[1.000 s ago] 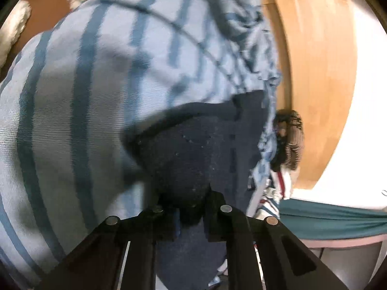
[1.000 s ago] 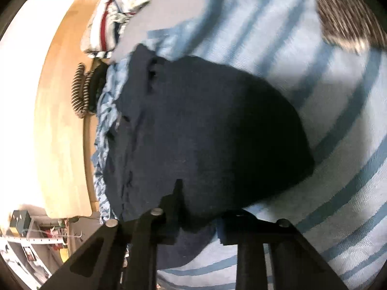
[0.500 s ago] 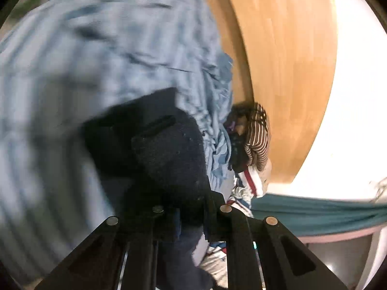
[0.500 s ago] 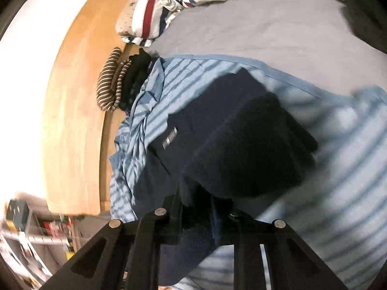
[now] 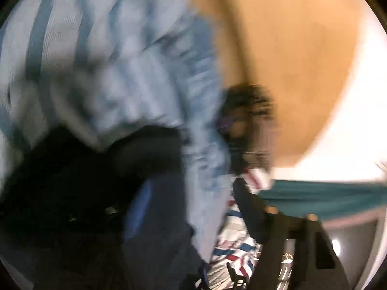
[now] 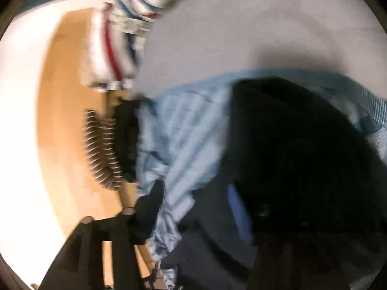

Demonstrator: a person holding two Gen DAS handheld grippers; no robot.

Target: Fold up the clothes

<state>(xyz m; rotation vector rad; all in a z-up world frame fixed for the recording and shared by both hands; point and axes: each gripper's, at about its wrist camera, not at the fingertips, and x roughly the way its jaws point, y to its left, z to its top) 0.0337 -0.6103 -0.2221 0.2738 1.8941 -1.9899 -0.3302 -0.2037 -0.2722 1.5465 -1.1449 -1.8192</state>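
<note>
Both views are smeared by motion. A dark navy garment (image 5: 150, 220) (image 6: 297, 154) lies bunched on a light blue striped cloth (image 5: 108, 60) (image 6: 183, 133). My left gripper (image 5: 176, 205) has its jaws opening. Its right finger (image 5: 251, 210) stands clear of the fabric, while the left finger is lost in the dark garment. My right gripper (image 6: 210, 200) is opening its jaws too. Its left finger (image 6: 150, 207) is bare over the striped cloth's edge, and navy fabric hides the right finger. Folds of the navy garment sit between both pairs of fingers without being pinched.
A brown striped folded garment (image 6: 101, 149) (image 5: 249, 111) rests on the wooden surface (image 5: 290, 48) (image 6: 63, 120) beside the cloth's edge. A white cloth with red and blue stripes (image 6: 113, 55) (image 5: 232, 249) lies close by. Grey bedding (image 6: 254, 36) spreads beyond.
Both grippers carried the navy garment across the striped cloth toward the wooden edge. Their fingers, shut on the navy fabric in both earlier frames, now stand apart.
</note>
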